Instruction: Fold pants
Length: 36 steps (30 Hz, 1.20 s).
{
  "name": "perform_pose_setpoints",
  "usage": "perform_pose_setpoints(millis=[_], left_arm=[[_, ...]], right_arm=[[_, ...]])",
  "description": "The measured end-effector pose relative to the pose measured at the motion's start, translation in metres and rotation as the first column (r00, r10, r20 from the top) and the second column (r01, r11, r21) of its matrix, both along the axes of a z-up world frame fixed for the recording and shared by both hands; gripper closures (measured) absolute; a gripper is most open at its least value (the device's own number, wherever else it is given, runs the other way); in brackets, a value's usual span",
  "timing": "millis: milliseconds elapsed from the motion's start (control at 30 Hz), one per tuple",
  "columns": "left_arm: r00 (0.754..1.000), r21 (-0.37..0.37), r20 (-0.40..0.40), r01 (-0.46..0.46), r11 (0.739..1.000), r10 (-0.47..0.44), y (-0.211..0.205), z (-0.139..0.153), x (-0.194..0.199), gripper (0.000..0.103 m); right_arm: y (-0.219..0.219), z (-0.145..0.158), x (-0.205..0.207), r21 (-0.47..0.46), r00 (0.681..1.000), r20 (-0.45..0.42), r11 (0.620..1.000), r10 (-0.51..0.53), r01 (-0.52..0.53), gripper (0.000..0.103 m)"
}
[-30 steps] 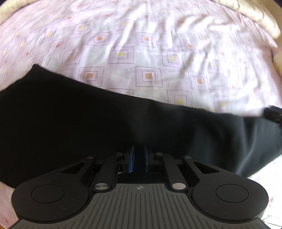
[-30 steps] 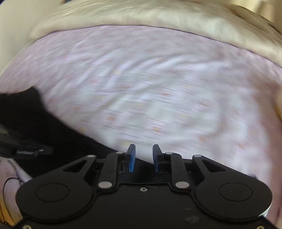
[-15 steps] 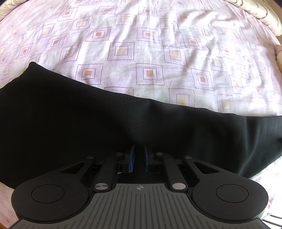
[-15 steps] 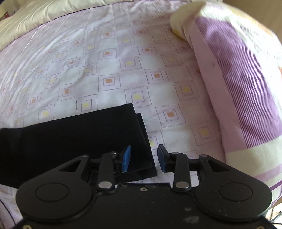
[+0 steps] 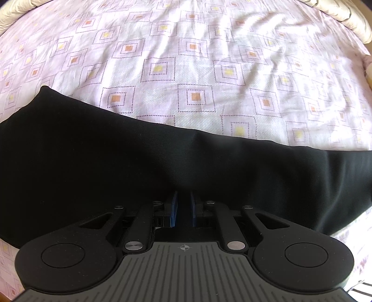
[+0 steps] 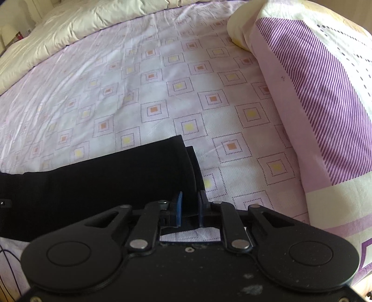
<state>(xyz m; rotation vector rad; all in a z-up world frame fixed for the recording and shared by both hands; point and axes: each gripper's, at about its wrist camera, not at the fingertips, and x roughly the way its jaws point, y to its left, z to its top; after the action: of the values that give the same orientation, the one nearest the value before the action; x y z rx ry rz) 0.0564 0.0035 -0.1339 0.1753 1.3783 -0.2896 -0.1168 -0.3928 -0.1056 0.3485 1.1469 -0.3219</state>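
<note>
The black pants (image 5: pixel 144 167) lie flat in a long band across the patterned bed sheet (image 5: pixel 193 69). My left gripper (image 5: pixel 183 209) is shut on the near edge of the pants around their middle, with a small ridge of cloth rising in front of it. In the right wrist view the leg end of the pants (image 6: pixel 130 176) shows two stacked hems. My right gripper (image 6: pixel 189 210) has its blue pads closed onto the near corner of that leg end.
A purple-striped pillow (image 6: pixel 325 111) lies close to the right of the leg end. A cream duvet (image 6: pixel 69 32) is bunched along the far edge of the bed, and its rim also shows in the left wrist view (image 5: pixel 337 14).
My right gripper swung from mid-bed to the leg end and narrowed its jaws onto the hem corner. My left gripper has stayed shut on the pants.
</note>
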Motion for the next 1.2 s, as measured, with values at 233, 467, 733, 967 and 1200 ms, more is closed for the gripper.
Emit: perform_pose_setpoints(millis=[233, 467, 733, 967, 1200], left_arm=[[1.000, 0.026, 0.009, 0.024, 0.999, -0.024, -0.005, 0.005, -0.002, 0.091], [0.990, -0.013, 0.107, 0.099, 0.995, -0.097, -0.042, 0.041, -0.033, 0.092], [0.941, -0.036, 0.057, 0.337, 0.941, -0.335, -0.122, 0.027, -0.073, 0.091], [0.963, 0.005, -0.021, 0.267, 0.964, -0.267, -0.138, -0.001, -0.067, 0.091], [0.977, -0.003, -0.075, 0.200, 0.980, -0.200, -0.135, -0.003, -0.056, 0.091]], right_arm=[[0.006, -0.012, -0.018, -0.027, 0.998, -0.055, 0.999, 0.038, -0.040, 0.089], [-0.023, -0.001, -0.023, 0.095, 0.996, 0.081, 0.995, -0.034, 0.027, 0.067], [-0.059, -0.029, -0.010, 0.277, 1.000, 0.022, 0.961, 0.011, -0.017, 0.064], [-0.083, -0.050, -0.006, 0.414, 0.999, 0.037, 0.910, 0.024, -0.037, 0.058], [-0.100, -0.066, 0.009, 0.563, 0.997, 0.068, 0.823, 0.042, -0.073, 0.044]])
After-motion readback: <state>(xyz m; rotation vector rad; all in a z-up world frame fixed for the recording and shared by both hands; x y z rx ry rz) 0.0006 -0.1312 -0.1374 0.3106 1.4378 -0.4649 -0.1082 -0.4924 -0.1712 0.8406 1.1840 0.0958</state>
